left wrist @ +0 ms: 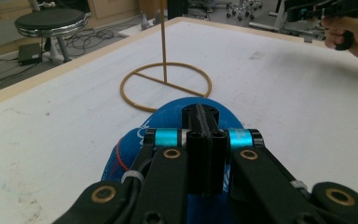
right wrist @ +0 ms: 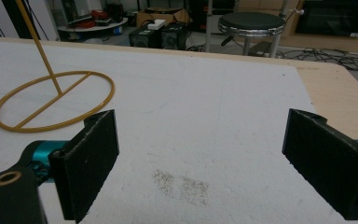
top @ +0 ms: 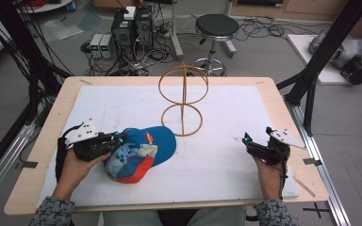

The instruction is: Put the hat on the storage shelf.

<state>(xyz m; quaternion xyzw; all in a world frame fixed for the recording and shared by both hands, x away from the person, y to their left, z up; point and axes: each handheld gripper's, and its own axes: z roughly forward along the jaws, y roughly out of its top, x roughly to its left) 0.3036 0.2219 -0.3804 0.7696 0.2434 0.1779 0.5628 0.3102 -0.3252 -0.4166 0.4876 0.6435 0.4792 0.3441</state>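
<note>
Blue and orange, the cap (top: 139, 155) lies on the white mat (top: 226, 155) just in front of the wire hat stand (top: 183, 101), on its left side. The left gripper (top: 118, 139) is clamped shut on the cap's crown; the right gripper (top: 249, 140), well right of the stand, holds its jaws wide apart over bare mat. Likely the cap goes onto the stand: lift it clear, keep the crown level, and steady the brim with the free gripper.

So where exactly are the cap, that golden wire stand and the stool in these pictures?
cap (top: 162, 141): high view, on its blue brim.
golden wire stand (top: 183, 133): high view, on the front of its base ring.
stool (top: 217, 24): high view, on its black round seat.
</note>
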